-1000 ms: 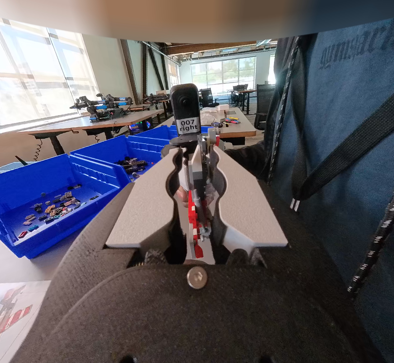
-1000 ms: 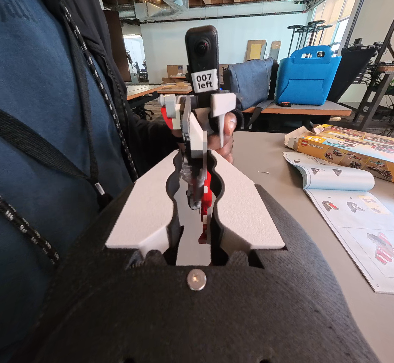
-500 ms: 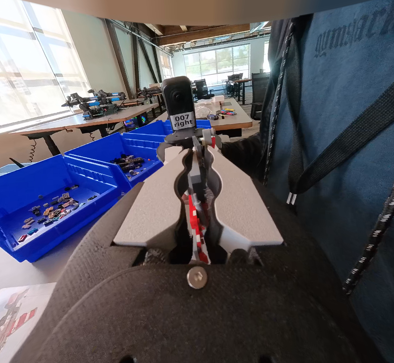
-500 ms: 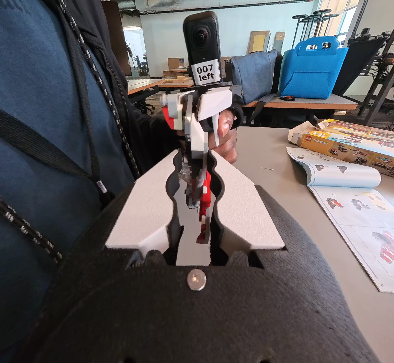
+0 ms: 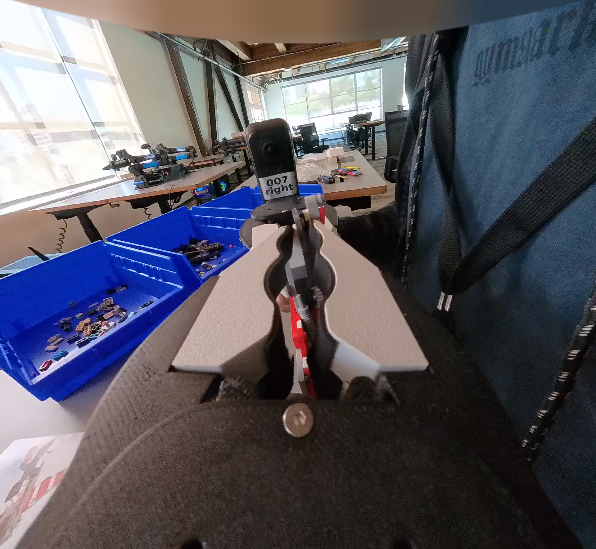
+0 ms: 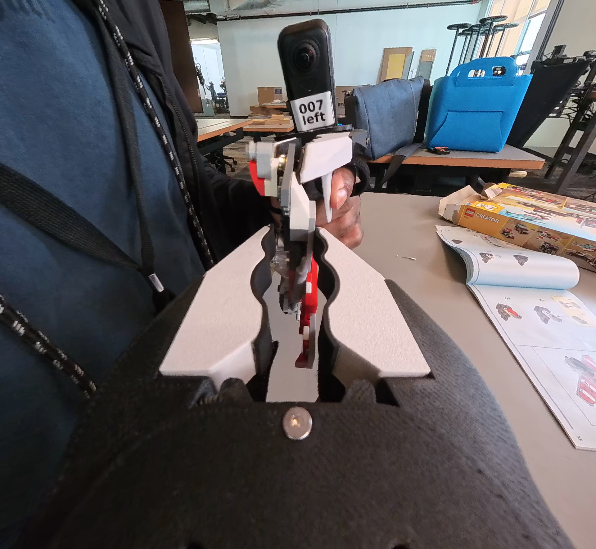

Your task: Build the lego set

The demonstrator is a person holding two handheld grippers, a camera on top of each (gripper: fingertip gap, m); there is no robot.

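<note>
While both tools face each other in front of the person's blue top, the lego model [image 6: 298, 279], a thin grey, white and red assembly, spans the gap between them, held in the air above the tabletop [image 6: 419, 243]. The right tool [image 6: 292, 237] is clamped on one end; the left tool [image 5: 300, 237] is closed on the other. The model's long axis runs along both tools' fingers, edge-on to each camera. Judgement: any pressing or separating move must act along that shared axis. Spare parts lie in the blue bins [image 5: 96, 279], the instruction booklet [image 6: 532, 301] beside.
</note>
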